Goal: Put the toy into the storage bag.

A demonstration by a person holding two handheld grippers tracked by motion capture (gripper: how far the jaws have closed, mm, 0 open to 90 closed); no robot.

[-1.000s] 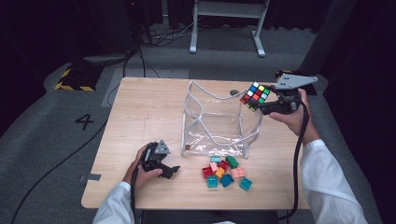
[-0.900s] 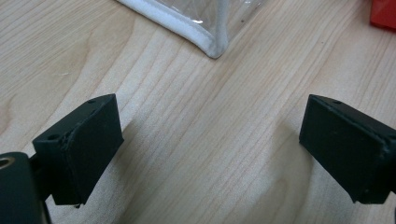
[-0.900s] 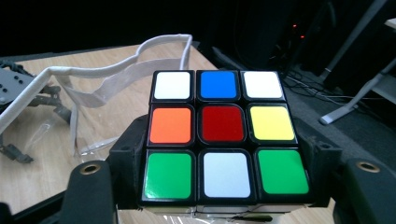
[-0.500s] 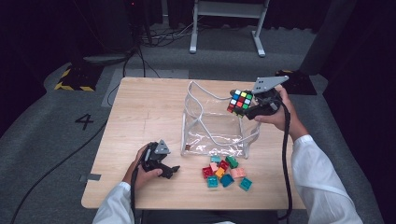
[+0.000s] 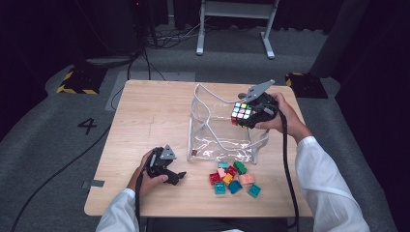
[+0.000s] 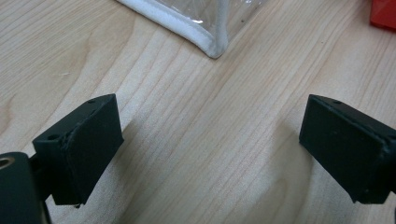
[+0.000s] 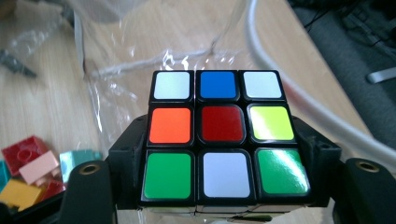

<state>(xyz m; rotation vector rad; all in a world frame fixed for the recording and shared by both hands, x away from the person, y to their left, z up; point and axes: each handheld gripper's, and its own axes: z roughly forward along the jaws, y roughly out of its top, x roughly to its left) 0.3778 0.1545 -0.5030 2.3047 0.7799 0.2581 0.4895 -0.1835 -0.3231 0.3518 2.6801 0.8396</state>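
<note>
Puzzle cube (image 5: 241,112): stiff, light, slick-faced, best taken by opposite flat sides; was clamped so in right gripper (image 5: 252,115) above clear bag (image 5: 212,145), far right; left gripper (image 5: 171,175) rested apart, empty.

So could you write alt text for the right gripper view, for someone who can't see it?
A scrambled plastic puzzle cube with coloured stickers sits clamped between the right gripper's black jaws, above a clear plastic bag with white piping on a pale wooden table. Small coloured plastic bricks lie lower left.
</note>
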